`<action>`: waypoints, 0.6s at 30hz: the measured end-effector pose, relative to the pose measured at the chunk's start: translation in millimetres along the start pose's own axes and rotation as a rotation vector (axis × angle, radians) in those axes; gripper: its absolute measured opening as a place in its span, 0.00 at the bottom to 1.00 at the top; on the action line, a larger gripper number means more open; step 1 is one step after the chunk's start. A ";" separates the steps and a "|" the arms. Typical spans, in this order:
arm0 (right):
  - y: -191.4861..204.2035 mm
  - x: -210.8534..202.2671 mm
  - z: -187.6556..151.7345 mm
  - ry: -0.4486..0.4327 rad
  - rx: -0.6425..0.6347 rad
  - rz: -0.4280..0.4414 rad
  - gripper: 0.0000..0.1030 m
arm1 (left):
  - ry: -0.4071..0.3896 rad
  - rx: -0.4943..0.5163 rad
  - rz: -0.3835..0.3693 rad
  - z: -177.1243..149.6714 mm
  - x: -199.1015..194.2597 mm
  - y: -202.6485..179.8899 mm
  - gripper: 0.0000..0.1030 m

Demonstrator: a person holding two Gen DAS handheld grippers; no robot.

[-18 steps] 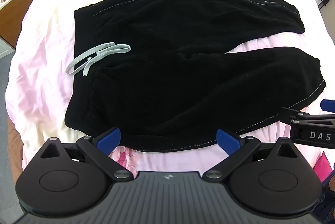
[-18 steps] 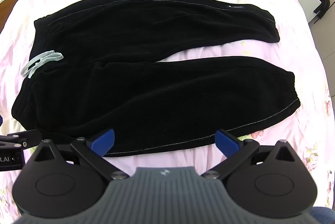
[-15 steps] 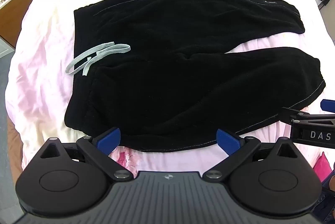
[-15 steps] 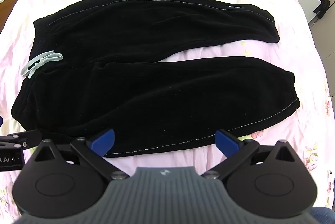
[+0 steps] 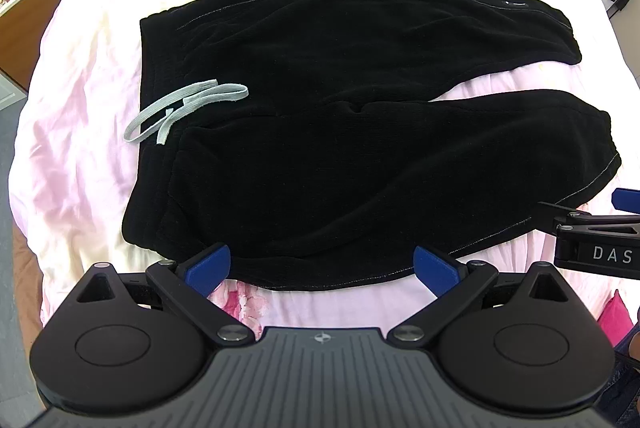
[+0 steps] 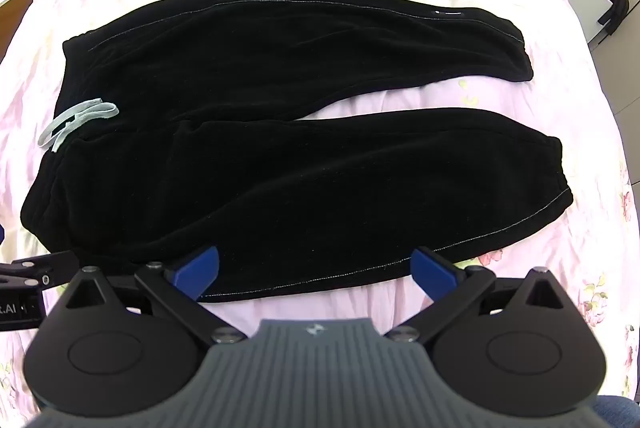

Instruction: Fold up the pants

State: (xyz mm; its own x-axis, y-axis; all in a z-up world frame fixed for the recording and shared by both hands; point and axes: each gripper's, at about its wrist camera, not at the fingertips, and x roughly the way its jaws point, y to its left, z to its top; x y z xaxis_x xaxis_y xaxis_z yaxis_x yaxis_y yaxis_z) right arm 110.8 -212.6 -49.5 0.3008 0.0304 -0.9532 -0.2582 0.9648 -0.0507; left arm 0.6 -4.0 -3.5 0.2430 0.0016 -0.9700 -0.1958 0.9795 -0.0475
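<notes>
While the pants [image 5: 360, 131] are spread flat on the bed [image 5: 80, 107], no fold has been made. Both the left gripper [image 5: 322, 264] and right gripper [image 6: 316, 264] are held wide open, seemingly touching nothing.

Nothing has changed since the earlier pictures. Pants [image 5: 360, 131] lie on the bed [image 5: 80, 107] in the same spread, no fold begun, drawstring [image 5: 184, 107] same loop. Left tool [image 5: 322, 264] and right tool [image 6: 316, 268] hang at the same spot over the near hem, jaws just as wide, nothing between them.
</notes>
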 end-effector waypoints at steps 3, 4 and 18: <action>0.8 -0.4 -0.1 -0.001 -0.002 -0.001 0.95 | -0.002 0.001 -0.005 -1.3 -2.2 1.1 1.00; 0.8 -0.3 -0.2 0.000 -0.001 0.000 0.95 | -0.002 0.002 -0.006 -1.1 -2.3 1.2 1.00; 0.8 -0.2 -0.5 0.002 0.001 0.002 0.95 | -0.002 0.001 -0.009 -1.6 -3.3 0.6 1.00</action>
State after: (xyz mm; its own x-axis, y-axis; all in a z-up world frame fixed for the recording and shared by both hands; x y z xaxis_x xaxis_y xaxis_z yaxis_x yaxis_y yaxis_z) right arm 110.0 -211.9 -49.5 0.2981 0.0319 -0.9540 -0.2577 0.9650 -0.0483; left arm -1.9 -3.7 -0.7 0.2466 -0.0066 -0.9691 -0.1925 0.9797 -0.0557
